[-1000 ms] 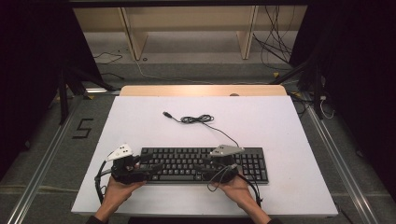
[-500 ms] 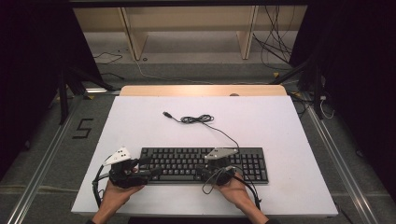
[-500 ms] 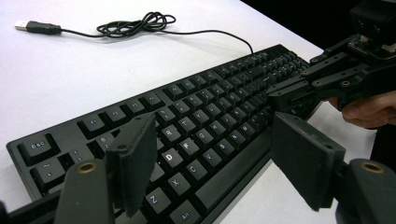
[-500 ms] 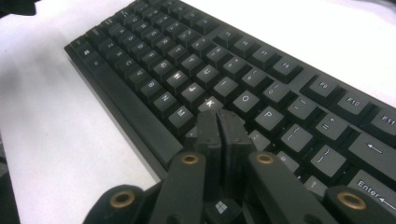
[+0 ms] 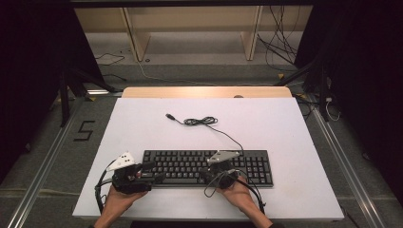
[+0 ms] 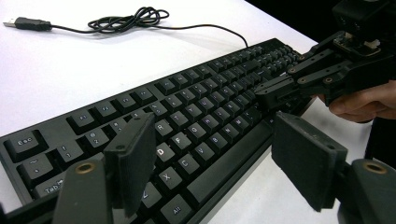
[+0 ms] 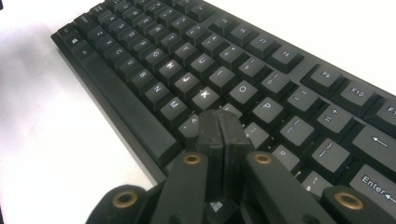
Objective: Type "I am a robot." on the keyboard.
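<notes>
While the right gripper (image 7: 219, 123), jaws just closed on nothing, hovers over the keyboard (image 5: 190, 164) at 6 o'clock, its joined tips may press two keys; the left gripper (image 6: 215, 154) gapes empty.

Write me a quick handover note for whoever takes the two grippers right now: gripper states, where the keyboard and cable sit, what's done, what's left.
Left gripper: open, jaws astride the keyboard's front edge near its left end, not clamped.
Right gripper: jaws have just closed, pads together, nothing between them; tip hovers over the keys near the bottom row.
Keyboard: flat on the white table, close to the person's edge.
Cable: loosely bunched behind the keyboard, plug free.
Done: both grippers positioned.
Left: probably pressing keys with the shut right tip.
</notes>
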Demonstrator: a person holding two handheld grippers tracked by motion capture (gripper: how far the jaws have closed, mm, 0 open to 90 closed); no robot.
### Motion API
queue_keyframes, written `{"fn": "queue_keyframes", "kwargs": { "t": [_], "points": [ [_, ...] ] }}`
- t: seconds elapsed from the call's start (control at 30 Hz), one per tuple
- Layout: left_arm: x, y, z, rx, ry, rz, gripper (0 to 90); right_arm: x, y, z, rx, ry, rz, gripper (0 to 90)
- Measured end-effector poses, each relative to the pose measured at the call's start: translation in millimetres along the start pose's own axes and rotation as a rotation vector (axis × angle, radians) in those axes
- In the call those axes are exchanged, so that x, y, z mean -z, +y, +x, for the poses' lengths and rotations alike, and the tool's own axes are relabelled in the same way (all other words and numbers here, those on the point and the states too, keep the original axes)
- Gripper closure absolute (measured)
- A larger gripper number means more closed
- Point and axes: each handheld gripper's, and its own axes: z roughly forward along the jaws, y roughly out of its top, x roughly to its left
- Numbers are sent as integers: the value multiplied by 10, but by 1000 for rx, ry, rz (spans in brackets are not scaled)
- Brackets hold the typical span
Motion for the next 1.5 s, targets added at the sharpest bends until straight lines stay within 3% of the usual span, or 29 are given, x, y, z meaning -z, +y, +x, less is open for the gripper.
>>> {"fn": "queue_keyframes", "kwargs": {
  "t": [0.5,0.7,0.93,1.33,1.5],
  "points": [
    [3,-1,-2,-4,2,1,303,-12,-11,7,7,-3,8,900],
    [4,-2,-3,-3,3,1,303,-35,-30,23,31,-24,9,900],
    [4,-2,1,-2,4,0,303,-27,-27,22,16,-22,3,900],
    [15,2,10,-1,6,-6,302,139,15,-41,-37,15,-79,827],
    [22,6,16,-1,5,-8,301,215,18,-67,-46,31,-109,739]
  ]
}}
